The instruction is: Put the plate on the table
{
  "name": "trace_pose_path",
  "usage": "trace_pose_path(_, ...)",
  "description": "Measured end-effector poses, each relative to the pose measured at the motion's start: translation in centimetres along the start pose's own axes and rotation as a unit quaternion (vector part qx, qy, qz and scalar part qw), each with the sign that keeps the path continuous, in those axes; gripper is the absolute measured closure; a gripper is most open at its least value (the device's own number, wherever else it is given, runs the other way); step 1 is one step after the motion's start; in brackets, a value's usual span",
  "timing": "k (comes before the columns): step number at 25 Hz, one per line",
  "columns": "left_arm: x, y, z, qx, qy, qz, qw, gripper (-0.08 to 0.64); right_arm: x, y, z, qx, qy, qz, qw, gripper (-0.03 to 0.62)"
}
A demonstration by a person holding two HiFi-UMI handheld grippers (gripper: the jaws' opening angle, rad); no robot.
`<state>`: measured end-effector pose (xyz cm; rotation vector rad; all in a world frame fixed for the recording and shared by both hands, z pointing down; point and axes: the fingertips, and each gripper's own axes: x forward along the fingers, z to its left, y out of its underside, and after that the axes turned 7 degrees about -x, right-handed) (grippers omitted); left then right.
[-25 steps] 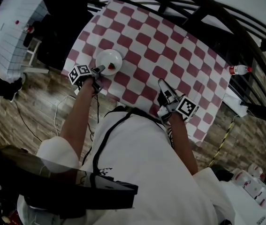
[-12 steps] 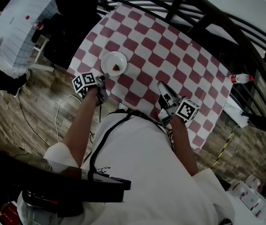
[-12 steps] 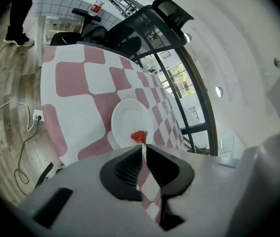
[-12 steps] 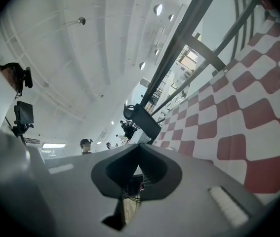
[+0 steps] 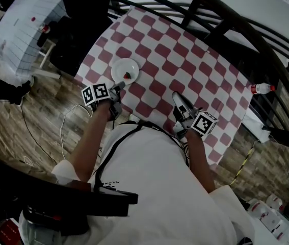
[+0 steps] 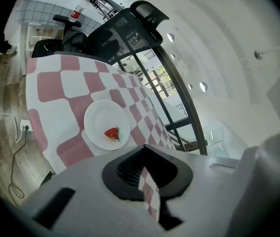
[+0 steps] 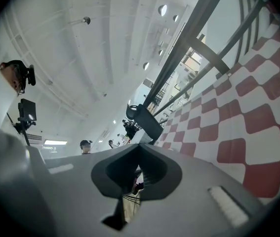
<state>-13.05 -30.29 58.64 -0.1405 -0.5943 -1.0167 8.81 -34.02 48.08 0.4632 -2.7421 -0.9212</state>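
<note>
**Plate resting on the checked table, both my claws closed and empty**

My left claw is closed, its two jaws pressed tip to tip with nothing between them. Just ahead of its tips, and apart from them, the white plate sits on the table, which is covered in a red-and-white checked cloth. In the head view the plate is near the table edge closest to me. The left claw hangs at that edge, with its tips aimed at the plate's near rim but not touching it. I judge the plate is where the task wants it. It rests on its own and needs no grip, which is why this claw holds nothing.

My right claw is well to the right of the plate, over the near edge of the same table. Its own view shows its jaws together too, holding nothing. Only checked cloth and a dark railing lie beyond them. I judge it has no part in handling the plate, so it idles clear of it.

The plate lies flat and face up on the cloth. It is round, so it has no long axis and points no particular way. Its only mark of direction is a small red piece of food, off centre on the side nearer my left claw. I cannot tell what kind of food it is.
</note>
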Motion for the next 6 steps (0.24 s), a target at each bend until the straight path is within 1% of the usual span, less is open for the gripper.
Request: trace_pose_path(6,0.16,0.39,-0.54,0.003,0.012,0.007,0.9999,0.554,-0.12,0.26,-0.19,-0.003,0.002,-0.001,1.0,0.586)
